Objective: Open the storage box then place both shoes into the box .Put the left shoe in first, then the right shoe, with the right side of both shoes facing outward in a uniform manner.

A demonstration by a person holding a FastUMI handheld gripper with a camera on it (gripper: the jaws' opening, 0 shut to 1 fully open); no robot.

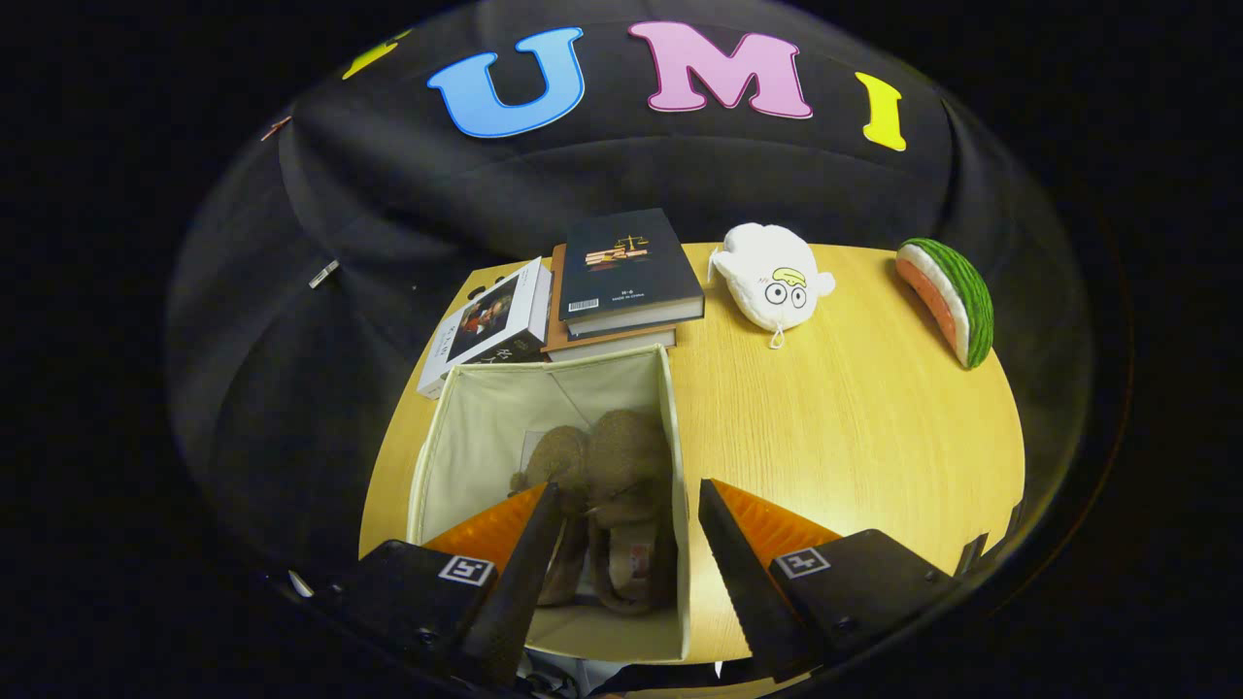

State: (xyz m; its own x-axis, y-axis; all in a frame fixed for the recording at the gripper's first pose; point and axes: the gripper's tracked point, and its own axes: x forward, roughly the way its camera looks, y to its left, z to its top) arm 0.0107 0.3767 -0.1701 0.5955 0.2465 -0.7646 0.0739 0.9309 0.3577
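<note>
So going left to right: there's a white boxed book (pixel 486 325) lying tilted at the far left of the wooden table (pixel 845 437), right up against a stack of books (pixel 621 282) with a dark-covered one on top. Just in front of those sits the storage box (pixel 466 447), a cream fabric one, open on top. Both shoes (pixel 607 495) are already down inside it, fuzzy brown slippers by the look of them, side by side and leaning toward the right wall of the box. Can't really tell which side of them faces out from this angle.

The gripper (pixel 626 519) hovers over the near part of the box with its fingers spread wide and nothing between them except the view down onto the slippers. Left finger is over the box interior, right finger is over the table just past the box's right wall.

Further right, at the back of the table, a white plush toy (pixel 772 277) with a cartoon face, then a plush watermelon slice (pixel 952 296) near the right edge.
</note>
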